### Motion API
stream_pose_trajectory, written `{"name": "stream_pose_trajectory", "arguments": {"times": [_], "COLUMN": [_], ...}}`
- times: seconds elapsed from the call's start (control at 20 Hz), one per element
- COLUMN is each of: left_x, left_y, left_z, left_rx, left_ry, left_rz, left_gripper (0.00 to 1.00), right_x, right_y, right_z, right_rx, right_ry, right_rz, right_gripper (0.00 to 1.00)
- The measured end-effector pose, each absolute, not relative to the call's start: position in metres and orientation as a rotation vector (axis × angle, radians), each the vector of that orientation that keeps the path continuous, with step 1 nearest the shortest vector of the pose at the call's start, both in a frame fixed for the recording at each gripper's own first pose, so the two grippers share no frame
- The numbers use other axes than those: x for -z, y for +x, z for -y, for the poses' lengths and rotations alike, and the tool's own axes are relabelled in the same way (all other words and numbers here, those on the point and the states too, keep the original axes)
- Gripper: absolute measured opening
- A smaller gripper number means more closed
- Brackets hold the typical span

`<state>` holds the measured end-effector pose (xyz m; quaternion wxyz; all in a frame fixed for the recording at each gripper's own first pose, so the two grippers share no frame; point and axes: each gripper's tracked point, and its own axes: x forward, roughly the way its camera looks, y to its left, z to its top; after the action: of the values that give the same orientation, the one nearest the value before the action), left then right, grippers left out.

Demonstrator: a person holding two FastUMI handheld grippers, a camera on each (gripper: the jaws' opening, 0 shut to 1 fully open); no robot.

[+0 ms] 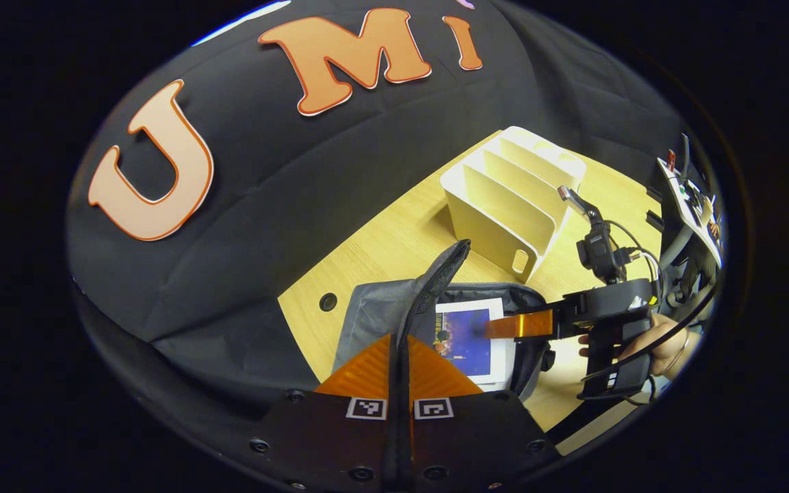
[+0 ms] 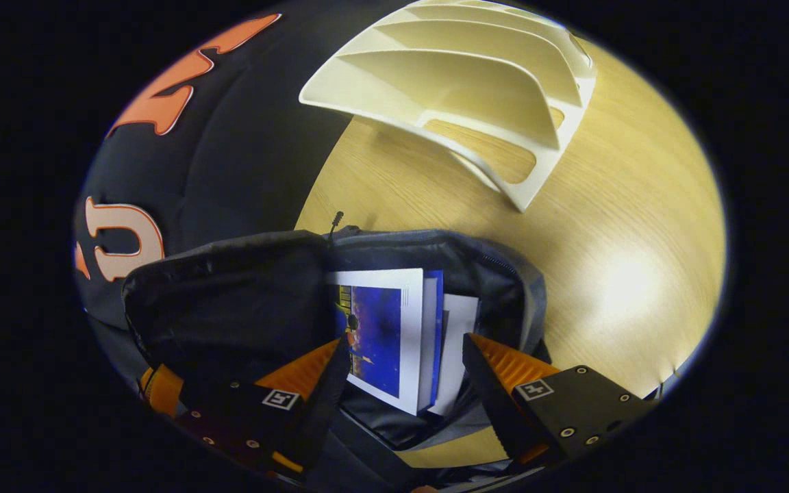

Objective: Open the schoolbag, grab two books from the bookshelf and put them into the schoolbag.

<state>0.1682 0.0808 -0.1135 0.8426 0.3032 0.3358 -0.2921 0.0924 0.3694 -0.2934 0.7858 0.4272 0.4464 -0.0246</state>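
- Left gripper view: the left claw [image 1: 398,373] is sitting at six o'clock, its two fingers pressed together on the schoolbag's flap [image 1: 435,274], which is rising between them toward twelve o'clock, so this claw is pinching the flap and holding the bag open.
- The schoolbag [image 1: 367,315] is lying on the desk [image 1: 394,239] just beyond the claw, and a blue-covered book [image 1: 473,339] is resting inside its mouth.
- At about three o'clock the right claw [image 1: 504,327], held by a hand [image 1: 668,346], is reaching in over that book; from here it cannot be told whether its fingers are spread.
- The bookshelf [image 1: 504,205] is standing at about one o'clock, well apart from the bag, and its slots are looking bare.
- Right gripper view: the right claw [image 2: 401,373] is spread wide at six o'clock, gripping nothing, its fingers hanging either side of the books.
- The schoolbag [image 2: 504,274] is filling the lower middle, with the blue-covered book [image 2: 384,329] and a second book [image 2: 459,322] just beside it, both lying in the open compartment.
- The bookshelf [image 2: 490,96] is sitting at twelve o'clock on the desk [image 2: 607,274], with no books visible in it.
- Judged from this, both books are already in the bag and the step in hand is the release of the second one.
- The next move probably calls for lifting the spread claw clear of the opening without snagging the rim, then letting the flap go.
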Motion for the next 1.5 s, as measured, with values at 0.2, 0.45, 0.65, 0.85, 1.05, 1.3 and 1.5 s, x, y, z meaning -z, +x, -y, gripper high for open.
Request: {"name": "stream_pose_trajectory", "arguments": {"times": [0.2, 0.45, 0.65, 0.85, 1.05, 1.3, 1.5], "left_x": [0.126, 0.153, 0.188, 0.216, 0.225, 0.192, 0.135], "left_y": [0.152, 0.116, 0.095, 0.076, 0.068, 0.090, 0.115], "left_z": [-0.073, -0.051, -0.028, -0.014, 0.005, 0.037, 0.074], "left_rx": [0.613, 0.638, 0.624, 0.588, 0.512, 0.408, 0.388], "left_ry": [0.561, 0.446, 0.286, 0.211, 0.146, 0.108, 0.081], "left_rz": [-0.735, -0.774, -0.858, -0.917, -0.926, -0.778, -0.601], "left_gripper": [0.01, 0.01, 0.12, 0.46, 0.81, 1.00, 1.00], "right_x": [0.282, 0.287, 0.283, 0.286, 0.279, 0.235, 0.157], "right_y": [0.082, 0.056, 0.049, 0.046, 0.049, 0.072, 0.108], "right_z": [-0.328, -0.269, -0.241, -0.210, -0.190, -0.157, -0.122], "right_rx": [0.087, 0.159, 0.149, 0.145, 0.103, 0.055, 0.041], "right_ry": [0.837, 0.628, 0.573, 0.476, 0.419, 0.323, 0.210], "right_rz": [-0.968, -1.037, -1.065, -1.091, -1.103, -1.001, -0.780], "right_gripper": [0.98, 0.98, 0.99, 0.98, 0.99, 0.99, 0.99]}}
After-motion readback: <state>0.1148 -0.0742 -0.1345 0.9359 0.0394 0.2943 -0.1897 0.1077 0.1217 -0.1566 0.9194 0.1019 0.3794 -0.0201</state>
